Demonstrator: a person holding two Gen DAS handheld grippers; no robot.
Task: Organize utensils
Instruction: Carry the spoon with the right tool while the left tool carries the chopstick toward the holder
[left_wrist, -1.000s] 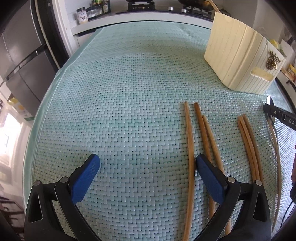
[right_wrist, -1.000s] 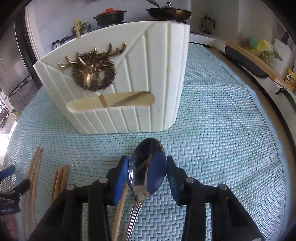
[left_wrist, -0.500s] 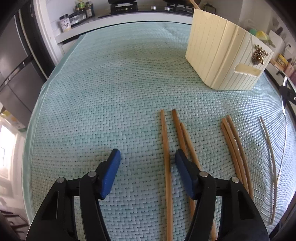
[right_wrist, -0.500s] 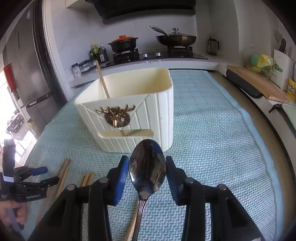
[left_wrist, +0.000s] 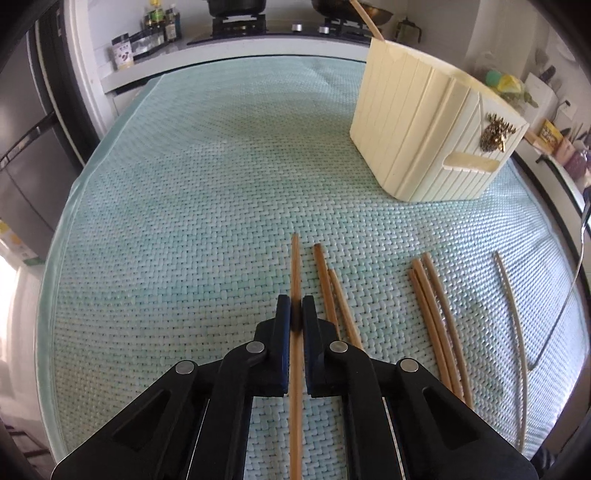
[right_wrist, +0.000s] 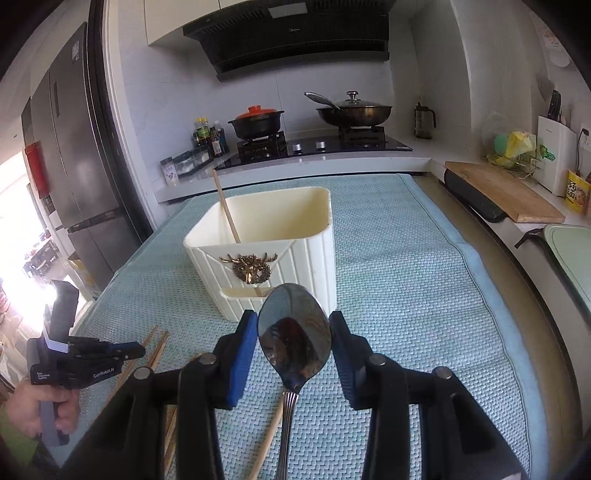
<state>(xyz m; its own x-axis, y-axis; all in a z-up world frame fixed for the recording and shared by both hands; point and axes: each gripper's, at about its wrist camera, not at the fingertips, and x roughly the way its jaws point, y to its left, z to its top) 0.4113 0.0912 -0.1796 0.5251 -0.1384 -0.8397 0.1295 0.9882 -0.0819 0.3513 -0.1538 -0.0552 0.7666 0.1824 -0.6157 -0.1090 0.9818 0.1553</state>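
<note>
1. The left gripper (left_wrist: 296, 316), black with blue pads, sits at the lower centre of the left wrist view with its jaws closed on a single long wooden chopstick (left_wrist: 295, 266), which runs straight up the frame from between the pads.
2. Just right of that chopstick, a pair of wooden chopsticks (left_wrist: 328, 284) lies on the pale green woven mat (left_wrist: 184, 221) covering the worktop.
3. Further right lies a bundle of three wooden chopsticks (left_wrist: 436, 314), and nearer the right edge a lone curved-looking chopstick (left_wrist: 513, 314).
4. The cream ribbed plastic utensil holder (left_wrist: 413, 125), with a gold deer-head ornament (left_wrist: 496, 133) on its front, stands at the upper right of the left wrist view, well apart from the loose chopsticks.
5. In the right wrist view, the right gripper (right_wrist: 293, 339) fills the lower centre, its jaws partly apart and gripping a shiny metal spoon (right_wrist: 294, 332), the bowl standing between the blue pads and the handle running down out of frame.
6. The holder appears just above the spoon bowl, with one wooden chopstick (right_wrist: 226, 206) leaning inside it.
7. At the lower left of that view a person's hand (right_wrist: 33, 410) holds the left gripper's handle above the chopsticks.
</note>
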